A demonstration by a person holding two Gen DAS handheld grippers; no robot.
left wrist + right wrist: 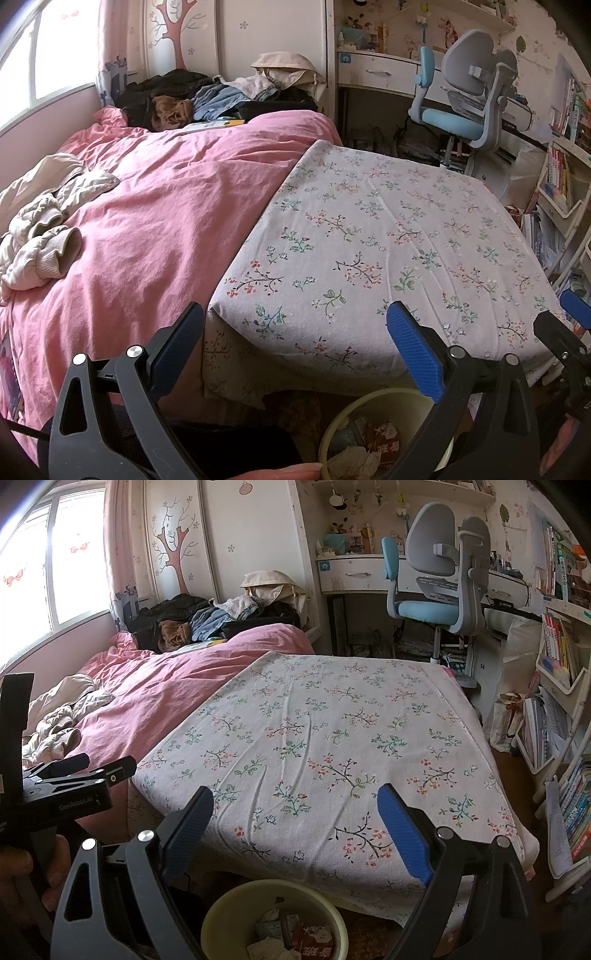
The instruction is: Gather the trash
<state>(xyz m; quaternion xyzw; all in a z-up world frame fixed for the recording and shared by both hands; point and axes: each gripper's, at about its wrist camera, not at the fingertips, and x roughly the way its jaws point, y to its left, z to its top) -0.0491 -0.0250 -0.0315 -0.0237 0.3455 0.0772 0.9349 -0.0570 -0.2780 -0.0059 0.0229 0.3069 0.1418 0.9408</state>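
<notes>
A pale yellow waste bin point(229, 901) stands on the floor against the foot of the bed, holding crumpled paper and a red wrapper point(314, 939). In the left wrist view the bin point(332, 424) lies under the right finger. My right gripper point(295, 790) hovers above the bin, open, with nothing between its blue pads. My left gripper point(295, 306) is open and empty too, just left of the bin. It shows side-on as the left gripper point(99, 766) in the right wrist view, held by a hand point(22, 867). No loose trash shows on the floral sheet point(332, 720).
A pink duvet point(166, 203) covers the bed's left half, with a cream jacket point(40, 236) on it and piled clothes point(207, 96) at the head. A blue-grey desk chair point(436, 590) and desk stand beyond. Bookshelves point(561, 672) and stacked books line the right side.
</notes>
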